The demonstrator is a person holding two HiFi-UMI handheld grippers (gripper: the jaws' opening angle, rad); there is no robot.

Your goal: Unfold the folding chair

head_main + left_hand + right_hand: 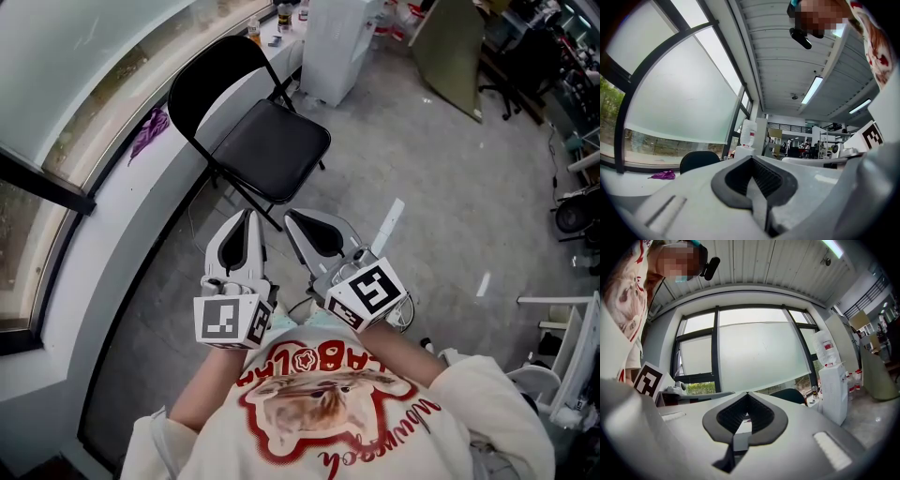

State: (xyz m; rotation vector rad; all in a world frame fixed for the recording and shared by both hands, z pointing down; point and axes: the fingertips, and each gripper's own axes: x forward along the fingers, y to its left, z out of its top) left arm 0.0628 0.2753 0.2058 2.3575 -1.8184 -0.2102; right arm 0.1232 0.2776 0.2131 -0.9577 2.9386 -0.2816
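The black folding chair with padded seat, rounded backrest and thin metal frame [267, 145] looks already opened out: its seat lies flat and level, the backrest rises behind it, and the legs stand spread on the grey concrete floor [441, 216], just beside the white window ledge [122, 187]. By that reading the unfolding itself is done and only the drawing back is in hand. The left gripper [246, 225] and the right gripper [298, 223] are held side by side close to the person's chest, pointing level toward the chair and well apart from it. Each has its jaws closed together with nothing between the pads, as both gripper views show. If anything is left, it would be a check that the seat is pushed fully down and the frame stands square. That would call for reaching forward again and pressing on the front edge of the seat.
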